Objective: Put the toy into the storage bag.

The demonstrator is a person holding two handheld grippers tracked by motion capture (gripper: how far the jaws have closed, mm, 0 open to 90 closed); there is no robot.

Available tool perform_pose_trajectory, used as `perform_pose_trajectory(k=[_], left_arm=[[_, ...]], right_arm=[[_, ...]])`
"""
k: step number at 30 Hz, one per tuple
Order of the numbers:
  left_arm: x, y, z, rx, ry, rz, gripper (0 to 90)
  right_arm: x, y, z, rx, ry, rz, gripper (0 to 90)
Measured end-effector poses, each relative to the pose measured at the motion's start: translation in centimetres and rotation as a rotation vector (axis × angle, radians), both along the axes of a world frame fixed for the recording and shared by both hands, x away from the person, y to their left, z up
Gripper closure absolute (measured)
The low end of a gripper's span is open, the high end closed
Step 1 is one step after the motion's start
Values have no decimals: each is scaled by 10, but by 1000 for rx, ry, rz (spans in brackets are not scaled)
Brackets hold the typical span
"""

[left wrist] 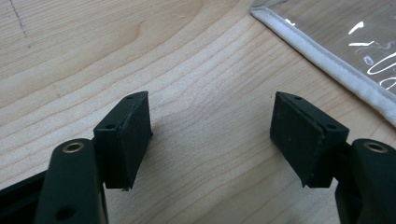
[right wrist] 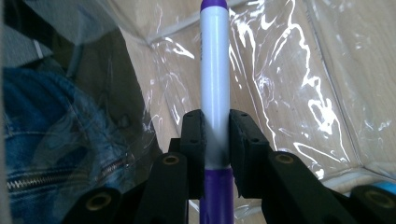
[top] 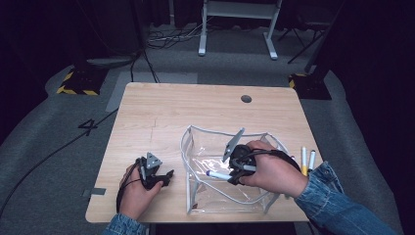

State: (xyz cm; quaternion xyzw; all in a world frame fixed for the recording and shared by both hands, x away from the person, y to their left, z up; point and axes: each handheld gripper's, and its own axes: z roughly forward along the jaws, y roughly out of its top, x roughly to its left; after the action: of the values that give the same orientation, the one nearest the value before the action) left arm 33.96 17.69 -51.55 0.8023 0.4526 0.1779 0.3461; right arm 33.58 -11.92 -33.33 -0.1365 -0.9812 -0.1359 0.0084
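A white marker (right wrist: 215, 79) with purple ends stands between the pads of my right gripper (right wrist: 215, 128), which is shut on its barrel. In the high view that gripper (top: 236, 172) is down inside an open clear plastic pouch (top: 188, 147) with a white rim, and the marker (top: 220, 175) points left over the pouch's floor. My left gripper (top: 166, 176) rests on the wooden table (top: 195, 105) just left of the pouch. Its jaws (left wrist: 212, 126) stand open over bare wood with nothing between them, and the pouch's white trim (left wrist: 327, 60) lies a little ahead of them to the right.
Two more markers (top: 307, 159) lie side by side on the table right of the pouch, near the right edge. A denim sleeve (right wrist: 46, 140) shows through the pouch wall. A round hole (top: 246, 98) sits near the table's far edge.
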Motion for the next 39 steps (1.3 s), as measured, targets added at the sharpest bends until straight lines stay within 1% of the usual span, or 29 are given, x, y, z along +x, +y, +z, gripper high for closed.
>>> perform_pose_trajectory(k=[1, 6, 10, 11, 13, 14, 15, 16, 18, 20, 21, 22, 23, 27, 28, 29, 30, 31, 32, 33, 34, 35, 36, 37, 39], left_arm=[[0, 0, 0, 0, 0, 0, 297], [0, 0, 0, 1, 1, -1, 297], [0, 0, 0, 0, 0, 0, 297], [0, 0, 0, 0, 2, -1, 297], [0, 0, 0, 0, 1, -1, 296], [0, 0, 0, 0, 1, -1, 296], [0, 0, 0, 0, 1, -1, 296], [0, 0, 0, 0, 1, -1, 296], [0, 0, 0, 0, 1, -1, 296], [0, 0, 0, 0, 1, -1, 296], [0, 0, 0, 0, 1, -1, 296], [0, 0, 0, 1, 2, -2, 296], [0, 0, 0, 1, 1, -2, 296], [0, 0, 0, 0, 1, -1, 296], [0, 0, 0, 0, 2, -1, 296], [0, 0, 0, -1, 1, -1, 296], [0, 0, 0, -1, 2, -1, 295], [0, 0, 0, 0, 1, -2, 295], [0, 0, 0, -1, 2, -2, 295], [0, 0, 0, -2, 1, -1, 295], [0, 0, 0, -1, 2, -2, 296], [0, 0, 0, 0, 1, -2, 295], [0, 0, 0, -1, 2, -2, 295], [0, 0, 0, -1, 2, -2, 295], [0, 0, 0, 0, 1, -2, 295]], right_arm=[[0, 3, -2, -24, 0, 16, 770], [2, 16, -14, -93, 21, 61, 770], [5, 22, -24, -125, 46, 74, 770], [7, 25, -28, -135, 57, 82, 770], [8, 25, -30, -141, 61, 87, 770], [10, 27, -36, -152, 77, 101, 770], [10, 27, -36, -152, 77, 101, 770], [10, 29, -41, -166, 88, 105, 770], [10, 29, -44, -162, 90, 111, 770], [10, 30, -49, -176, 102, 116, 770], [11, 30, -52, -171, 106, 121, 770], [12, 30, -54, -178, 106, 126, 770], [13, 30, -58, -173, 116, 130, 769], [14, 28, -63, -173, 128, 138, 760], [14, 27, -63, -168, 129, 133, 729], [14, 27, -63, -168, 129, 133, 729], [14, 26, -60, -151, 110, 130, 709], [14, 26, -60, -151, 110, 130, 709], [15, 24, -50, -118, 66, 100, 697], [15, 24, -50, -118, 66, 100, 697], [15, 23, -43, -97, 38, 90, 696], [14, 22, -36, -66, 17, 80, 690], [14, 20, -30, -43, 7, 64, 682], [13, 16, -20, -8, -17, 41, 683], [11, 8, -3, 41, -59, 20, 676]])
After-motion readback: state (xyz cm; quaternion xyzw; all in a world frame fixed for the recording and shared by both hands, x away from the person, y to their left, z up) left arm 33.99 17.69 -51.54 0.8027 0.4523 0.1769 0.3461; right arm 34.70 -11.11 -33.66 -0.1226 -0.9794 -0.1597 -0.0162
